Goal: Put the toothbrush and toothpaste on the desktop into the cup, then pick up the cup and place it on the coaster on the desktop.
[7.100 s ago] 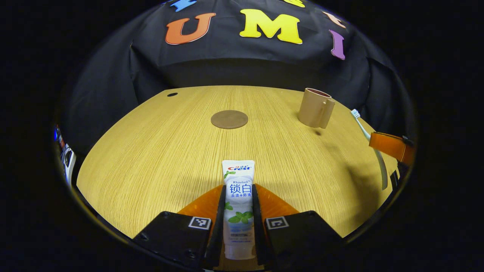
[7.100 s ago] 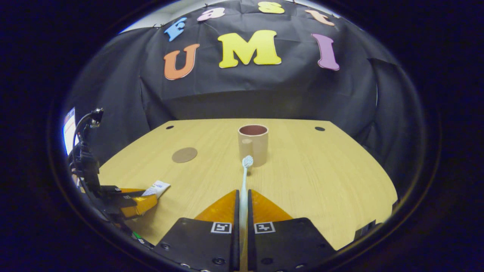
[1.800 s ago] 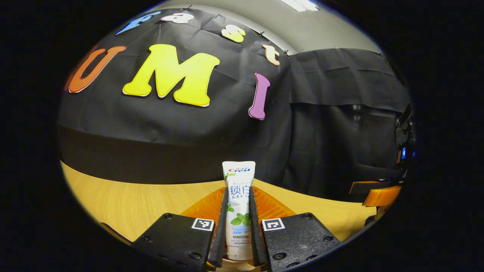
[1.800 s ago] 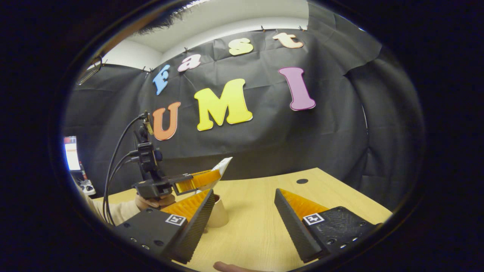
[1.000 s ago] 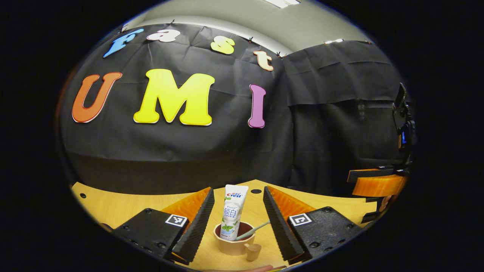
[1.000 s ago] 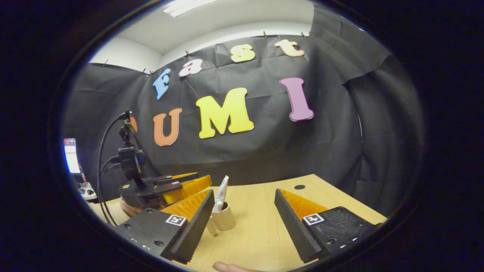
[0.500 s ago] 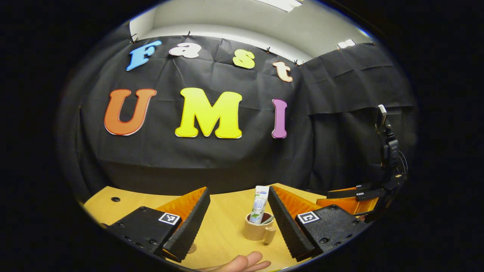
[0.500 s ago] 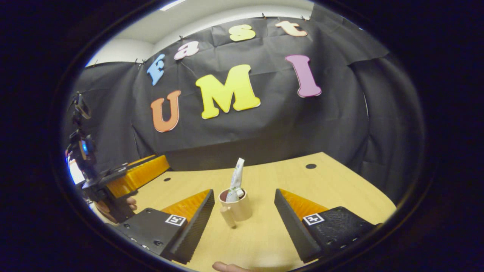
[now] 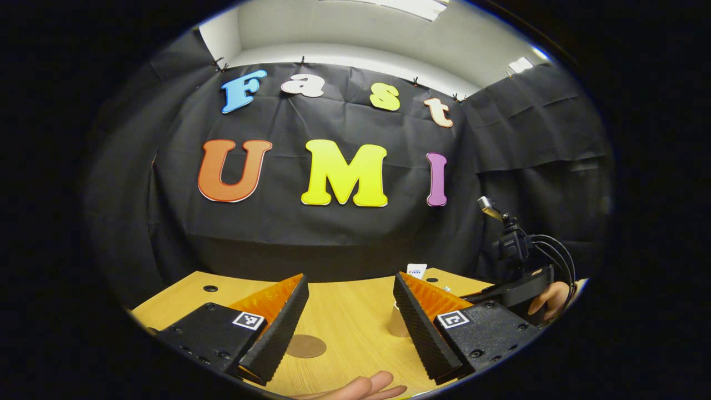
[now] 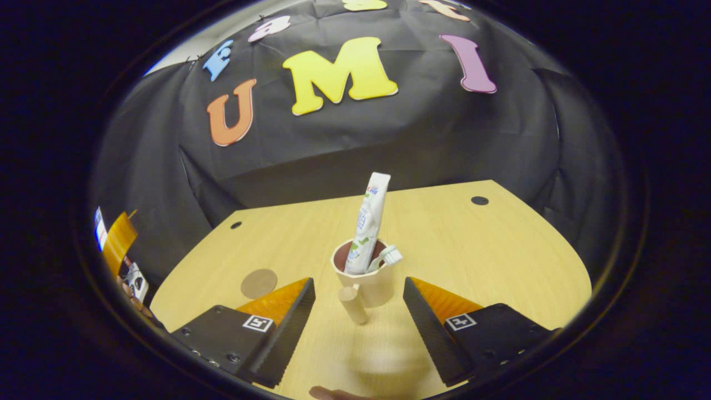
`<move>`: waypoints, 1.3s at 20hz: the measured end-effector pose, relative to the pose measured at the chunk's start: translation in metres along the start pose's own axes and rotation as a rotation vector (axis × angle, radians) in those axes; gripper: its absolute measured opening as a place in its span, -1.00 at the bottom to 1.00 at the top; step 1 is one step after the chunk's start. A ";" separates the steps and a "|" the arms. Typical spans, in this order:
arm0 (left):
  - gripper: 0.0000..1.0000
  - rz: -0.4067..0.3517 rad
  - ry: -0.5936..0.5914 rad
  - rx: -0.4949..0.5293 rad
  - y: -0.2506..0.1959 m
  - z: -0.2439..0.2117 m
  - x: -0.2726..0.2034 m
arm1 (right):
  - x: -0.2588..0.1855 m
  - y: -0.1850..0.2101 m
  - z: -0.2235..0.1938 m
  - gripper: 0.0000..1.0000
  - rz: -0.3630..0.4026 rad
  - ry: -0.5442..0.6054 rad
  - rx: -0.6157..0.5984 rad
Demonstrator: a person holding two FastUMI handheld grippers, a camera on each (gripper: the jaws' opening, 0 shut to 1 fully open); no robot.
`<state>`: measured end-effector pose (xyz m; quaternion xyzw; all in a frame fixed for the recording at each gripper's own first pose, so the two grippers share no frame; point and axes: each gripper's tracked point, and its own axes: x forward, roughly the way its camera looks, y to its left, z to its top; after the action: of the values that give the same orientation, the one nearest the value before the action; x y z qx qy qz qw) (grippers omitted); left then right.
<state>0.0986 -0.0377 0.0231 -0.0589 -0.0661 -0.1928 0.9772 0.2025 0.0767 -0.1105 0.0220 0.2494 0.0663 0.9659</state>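
A tan cup (image 10: 373,284) stands upright on the wooden table (image 10: 472,250), its handle (image 10: 353,304) pointing at the right gripper view's camera. The white toothpaste tube (image 10: 367,222) stands in it, leaning right, and the toothbrush head (image 10: 390,256) pokes over the rim. My right gripper (image 10: 358,311) is open, the cup just ahead of the gap between its fingertips, untouched. The round brown coaster (image 10: 259,283) lies to the cup's left. My left gripper (image 9: 347,316) is open and holds nothing. The coaster (image 9: 305,346) lies between its fingers; the cup (image 9: 396,323) and tube top (image 9: 416,270) peek from behind one finger.
In the left gripper view the other gripper (image 9: 516,289) and the hand (image 9: 547,297) holding it are at the right. Fingertips of a hand (image 9: 361,386) show at the bottom edge. Small dark holes (image 10: 479,200) mark the table's far corners.
The left gripper let go of the toothpaste into the cup, drew back and swung left, bringing the coaster into view. The right gripper tilted down and came nearer to the cup.
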 end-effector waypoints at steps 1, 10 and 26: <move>0.94 0.006 -0.015 0.003 0.002 0.002 -0.007 | 0.008 0.002 -0.002 0.91 -0.010 0.026 -0.003; 0.94 0.031 -0.070 0.058 0.020 0.001 -0.032 | 0.047 -0.004 -0.011 0.89 -0.129 0.303 0.002; 0.94 0.129 0.032 -0.027 0.080 -0.061 -0.054 | 0.074 -0.018 -0.048 0.48 -0.301 0.744 -0.005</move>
<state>0.0859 0.0472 -0.0526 -0.0729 -0.0437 -0.1314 0.9877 0.2457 0.0700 -0.1899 -0.0426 0.5825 -0.0721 0.8085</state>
